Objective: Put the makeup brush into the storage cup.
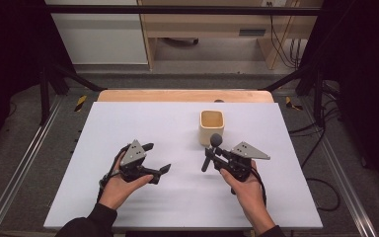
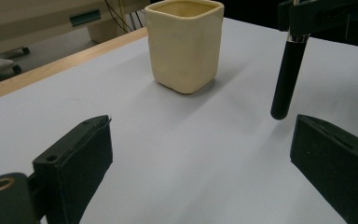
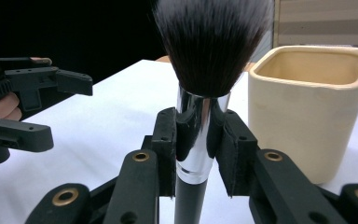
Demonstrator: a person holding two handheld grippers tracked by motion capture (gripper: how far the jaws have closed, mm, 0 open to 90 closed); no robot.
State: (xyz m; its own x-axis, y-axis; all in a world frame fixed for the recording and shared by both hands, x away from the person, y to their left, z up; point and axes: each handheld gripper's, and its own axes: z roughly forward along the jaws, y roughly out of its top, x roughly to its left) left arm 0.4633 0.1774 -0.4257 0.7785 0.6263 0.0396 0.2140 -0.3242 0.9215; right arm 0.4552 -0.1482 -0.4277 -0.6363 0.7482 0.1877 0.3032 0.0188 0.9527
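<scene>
A makeup brush (image 1: 212, 150) with a dark bristle head (image 3: 210, 42), silver ferrule and black handle (image 2: 288, 77) is held upright and a little tilted. My right gripper (image 1: 217, 154) (image 3: 198, 144) is shut on its ferrule, with the handle tip just above the white board. Right behind the brush stands a cream square ceramic cup (image 1: 211, 127) (image 2: 184, 44) (image 3: 307, 112), upright and empty as far as I can see. My left gripper (image 1: 158, 157) (image 2: 200, 154) is open with nothing between its jaws, low over the board, left of the brush. It appears as the left gripper (image 3: 65, 109) in the right gripper view.
A white board (image 1: 128, 123) covers the wooden table (image 1: 177, 96). Beyond the far edge are a floor, cabinets and cables. Dark frame rails (image 1: 19, 163) run along both sides of the table.
</scene>
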